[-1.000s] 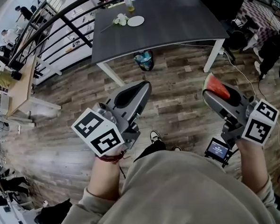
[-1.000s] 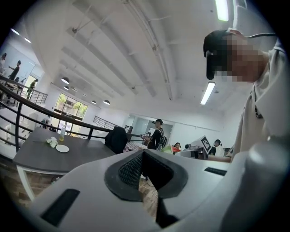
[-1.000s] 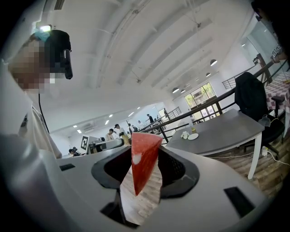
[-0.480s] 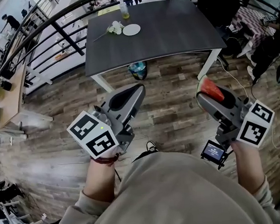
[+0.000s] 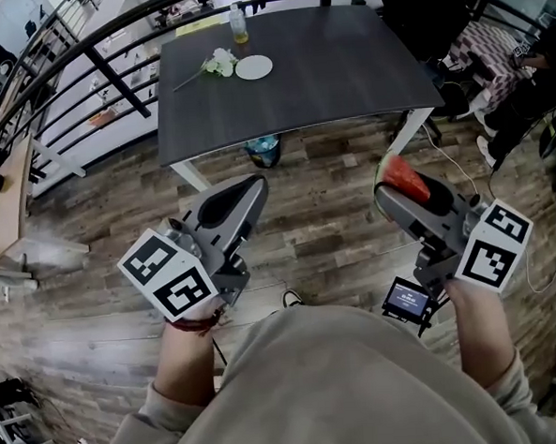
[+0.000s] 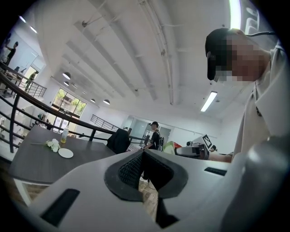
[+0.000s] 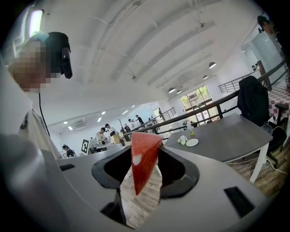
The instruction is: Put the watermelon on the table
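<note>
I have the watermelon slice [image 7: 141, 159] pinched in my right gripper [image 5: 391, 187], its two pads pressing the red flesh from either side with the pointed end hanging down between them. My left gripper [image 5: 250, 187] carries nothing; its jaws are pressed together at the tips and it is held out level beside the right one. Both are over the wooden floor [image 5: 334, 213], and the dark bench [image 5: 343, 62] lies ahead of them, well apart from the slice. On the far left part of the bench I see a white plate [image 5: 253, 67], a small bunch of flowers [image 5: 218, 62] just beside it and a bottle [image 5: 238, 24] behind; the near and right parts look bare. As I judge it, the pickup is done and the delivery is not: I have yet to bring the slice over the bench, lower it onto the top and open the right jaws to leave it there.
</note>
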A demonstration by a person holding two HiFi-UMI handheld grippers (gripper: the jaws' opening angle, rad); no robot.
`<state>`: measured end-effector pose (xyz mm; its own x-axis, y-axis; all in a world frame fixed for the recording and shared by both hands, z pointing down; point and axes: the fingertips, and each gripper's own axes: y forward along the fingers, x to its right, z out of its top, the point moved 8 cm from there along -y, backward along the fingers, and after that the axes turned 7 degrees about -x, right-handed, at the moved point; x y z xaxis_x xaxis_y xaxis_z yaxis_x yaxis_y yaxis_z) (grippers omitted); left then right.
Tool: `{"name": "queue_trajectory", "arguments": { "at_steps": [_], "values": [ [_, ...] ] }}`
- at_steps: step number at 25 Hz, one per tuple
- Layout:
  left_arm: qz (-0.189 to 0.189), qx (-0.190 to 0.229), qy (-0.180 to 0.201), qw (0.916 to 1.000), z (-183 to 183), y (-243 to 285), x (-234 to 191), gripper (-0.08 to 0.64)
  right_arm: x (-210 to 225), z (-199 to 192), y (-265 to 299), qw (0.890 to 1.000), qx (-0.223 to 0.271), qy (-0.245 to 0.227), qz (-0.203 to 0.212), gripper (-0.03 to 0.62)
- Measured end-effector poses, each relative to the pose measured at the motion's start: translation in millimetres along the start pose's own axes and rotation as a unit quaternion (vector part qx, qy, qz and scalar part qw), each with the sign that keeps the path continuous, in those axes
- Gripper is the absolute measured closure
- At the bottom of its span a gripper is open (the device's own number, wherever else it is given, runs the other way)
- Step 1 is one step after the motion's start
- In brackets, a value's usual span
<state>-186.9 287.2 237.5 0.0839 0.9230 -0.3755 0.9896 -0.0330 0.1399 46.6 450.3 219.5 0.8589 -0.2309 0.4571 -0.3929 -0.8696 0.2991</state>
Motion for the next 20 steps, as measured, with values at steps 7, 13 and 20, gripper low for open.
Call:
{"name": "queue_trajectory", "arguments": {
  "at_steps": [7,13,20],
  "values": [
    [-0.002,0.003,-0.003,1.0,2.9,-23.1,-22.1,0.554,-14.4,9.6,41.4,1.0,-0.011,0.0,0.012,0.397],
    [0.023,0.0,-0.02,0.9995,0.2,-44.5,-43.1,0.554,-11.2,20.5,82.9,0.999,-0.03,0.001,0.04,0.397],
    [0.057,0.011,-0.029,0.9979,-7.1,-46.1,-58.3,0.554,-2.8,26.5,118.6,0.996,-0.041,-0.022,0.081,0.397]
  ]
}}
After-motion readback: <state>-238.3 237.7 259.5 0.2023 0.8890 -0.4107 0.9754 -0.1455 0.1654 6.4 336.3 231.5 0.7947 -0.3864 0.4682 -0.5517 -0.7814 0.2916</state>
